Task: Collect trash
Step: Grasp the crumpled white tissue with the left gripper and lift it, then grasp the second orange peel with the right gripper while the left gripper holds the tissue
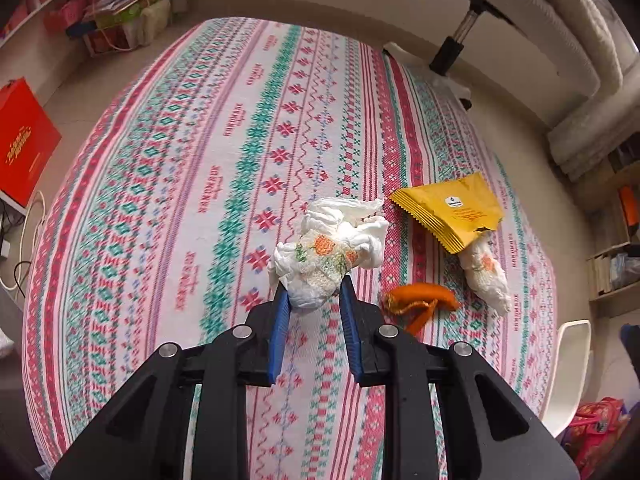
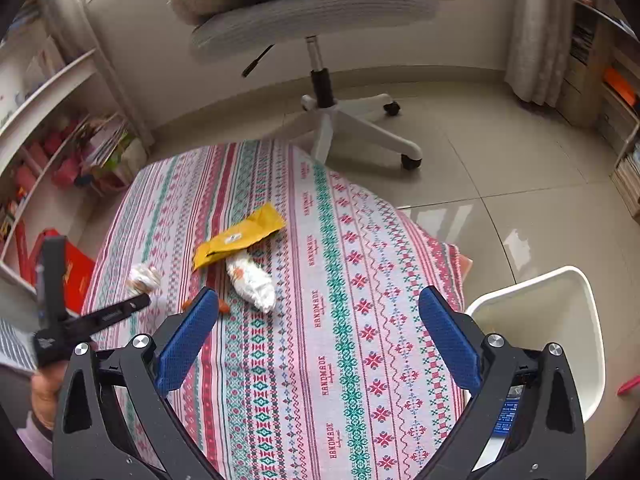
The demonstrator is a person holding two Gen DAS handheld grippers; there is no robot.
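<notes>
A crumpled white tissue with an orange-green print [image 1: 320,252] lies on the patterned tablecloth [image 1: 224,160]. My left gripper [image 1: 314,289] is shut on its near end, a blue pad on each side. To its right lie a yellow wrapper [image 1: 448,208], a second crumpled tissue [image 1: 486,276] and orange peel [image 1: 424,300]. In the right wrist view, my right gripper [image 2: 319,294] hangs open over the cloth with nothing between its fingers. The wrapper [image 2: 240,236], second tissue [image 2: 252,280] and peel [image 2: 224,307] lie ahead to its left. The held tissue [image 2: 143,278] is at far left.
A white bin [image 2: 592,320] stands off the table's right edge, and also shows in the left wrist view [image 1: 574,364]. A white office chair [image 2: 324,80] stands beyond the far edge. A red box [image 1: 24,140] and shelves are on the left.
</notes>
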